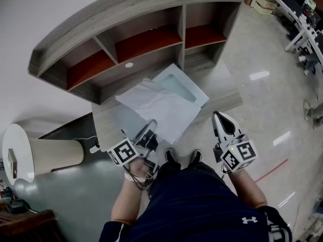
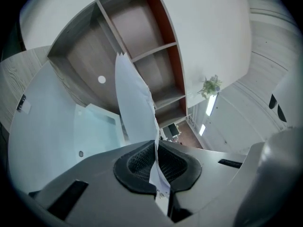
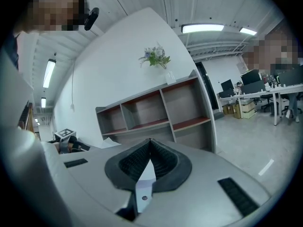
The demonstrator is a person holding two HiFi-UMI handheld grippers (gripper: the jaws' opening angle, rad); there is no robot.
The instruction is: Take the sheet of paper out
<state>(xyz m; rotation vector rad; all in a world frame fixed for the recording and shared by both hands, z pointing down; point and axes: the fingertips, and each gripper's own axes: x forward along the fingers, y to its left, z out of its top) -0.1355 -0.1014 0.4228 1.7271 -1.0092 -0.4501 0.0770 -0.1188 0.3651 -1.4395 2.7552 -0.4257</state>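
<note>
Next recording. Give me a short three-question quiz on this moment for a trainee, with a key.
1. Multiple choice: what is clamped in the left hand-held gripper? A) a sheet of paper B) a pen C) nothing
2. True or false: the right hand-held gripper has its jaws wide apart around the sheet of paper.
3. Short answer: in the right gripper view, what stands on top of the shelf unit?

Key
1. A. The sheet runs between the closed jaws.
2. False. Its jaws are together and hold nothing.
3. A vase of flowers.
</note>
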